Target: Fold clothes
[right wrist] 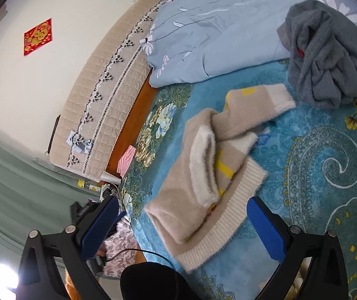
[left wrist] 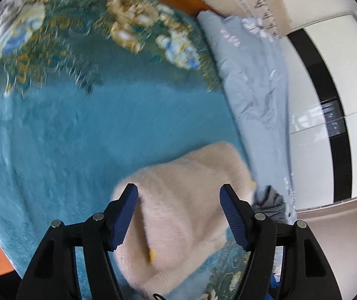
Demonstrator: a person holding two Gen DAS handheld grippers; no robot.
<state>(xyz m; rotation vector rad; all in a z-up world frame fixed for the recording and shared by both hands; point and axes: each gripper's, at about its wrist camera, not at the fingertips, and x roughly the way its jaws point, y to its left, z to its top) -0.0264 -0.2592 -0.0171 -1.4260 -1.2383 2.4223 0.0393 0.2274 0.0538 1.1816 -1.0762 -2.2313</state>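
On the teal blanket point(right wrist: 303, 150), beige sweater point(right wrist: 203, 175) lies half-folded; both grippers' jaws spread.

I see the beige fuzzy sweater point(right wrist: 203, 175) lying partly folded on the teal floral bed cover, just ahead of my right jaws and between them in view, its cream ribbed hem nearest, one cream-cuffed sleeve stretched away, yellow patches showing in the folds. From my left jaws it sits directly below, untouched. The grey garment point(right wrist: 328, 57) lies crumpled beyond, well ahead and right
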